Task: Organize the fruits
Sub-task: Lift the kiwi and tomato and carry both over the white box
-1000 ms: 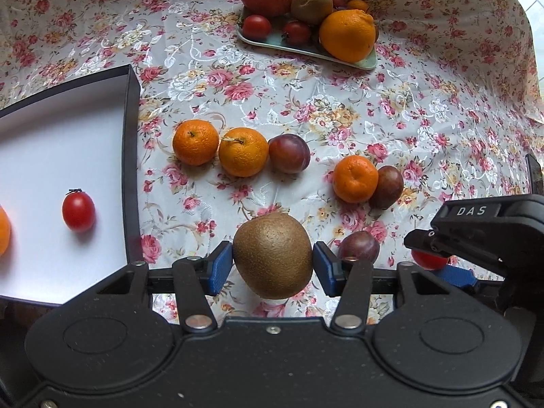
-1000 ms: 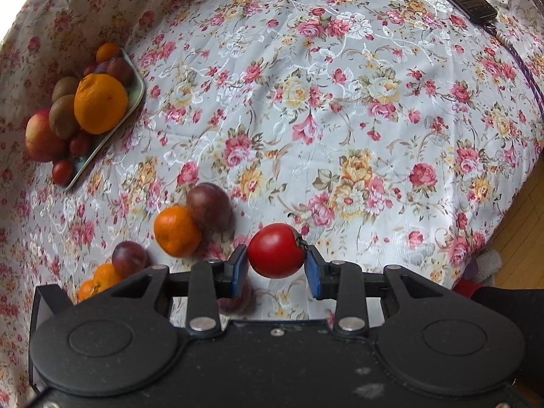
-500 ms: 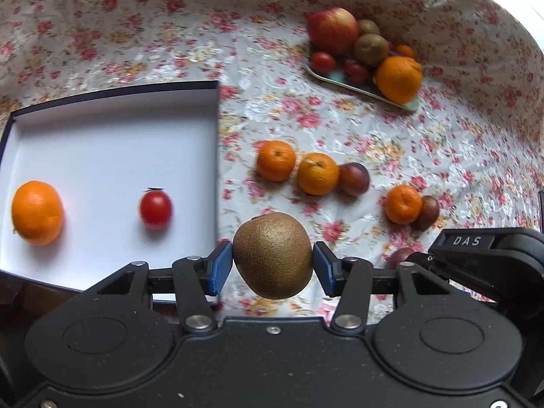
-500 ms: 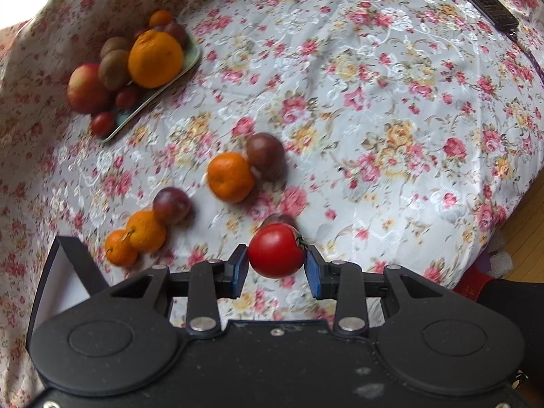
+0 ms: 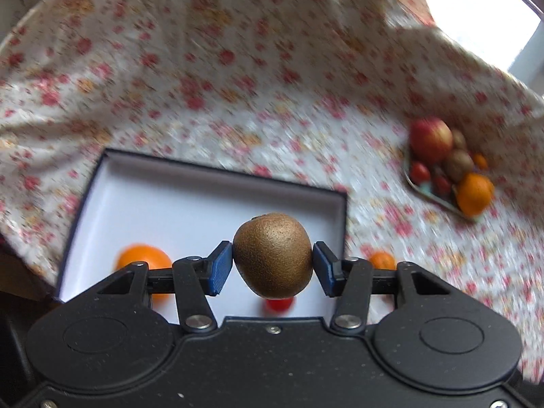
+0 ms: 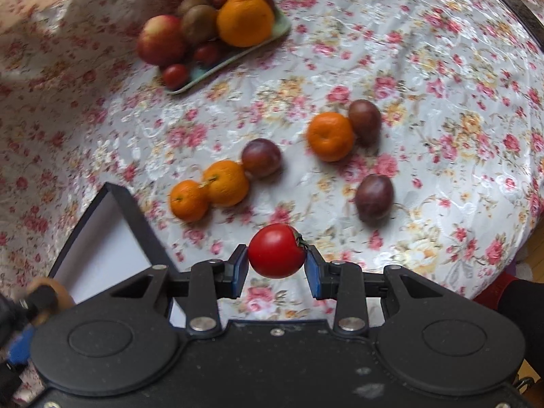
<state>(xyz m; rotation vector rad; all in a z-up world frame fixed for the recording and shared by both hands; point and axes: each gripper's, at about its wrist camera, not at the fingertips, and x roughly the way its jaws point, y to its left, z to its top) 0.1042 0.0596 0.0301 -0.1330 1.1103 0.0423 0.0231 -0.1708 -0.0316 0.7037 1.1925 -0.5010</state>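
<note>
Count from my feeds. Loose on the floral-cloth-covered surface [image 6: 442,68]: three small orange mandarins — a touching pair [image 6: 210,193] and one apart [image 6: 329,136] — and three dark purple plums [image 6: 261,157], one touching the pair, one [image 6: 365,120] against the lone mandarin, one [image 6: 374,197] on its own nearer me.

On the pale green rectangular tray [image 6: 234,57]: one red-yellow apple [image 6: 161,39], two brown kiwis [image 6: 199,22], one large orange [image 6: 245,18], and at least two small red tomatoes [image 6: 175,75]. More small fruit sits behind the large orange; I can't count it.

In the dark-rimmed white-lined box [image 5: 210,176]: one orange mandarin [image 5: 142,258] and one small red tomato [image 5: 279,303], both partly hidden by my gripper.

Left gripper [image 5: 273,268]: jaws about half spread, clamped on a brown fuzzy kiwi [image 5: 273,255] — blue pads [image 5: 220,267] pressing both sides, held over the box interior, clear of its floor as far as I can see.

Right gripper [image 6: 276,268]: jaws narrower, gripping a round red tomato [image 6: 276,250] with its green calyx against the right pad, held above the cloth just right of the box's near corner [image 6: 136,217].

Left-wrist view is motion-blurred.
</note>
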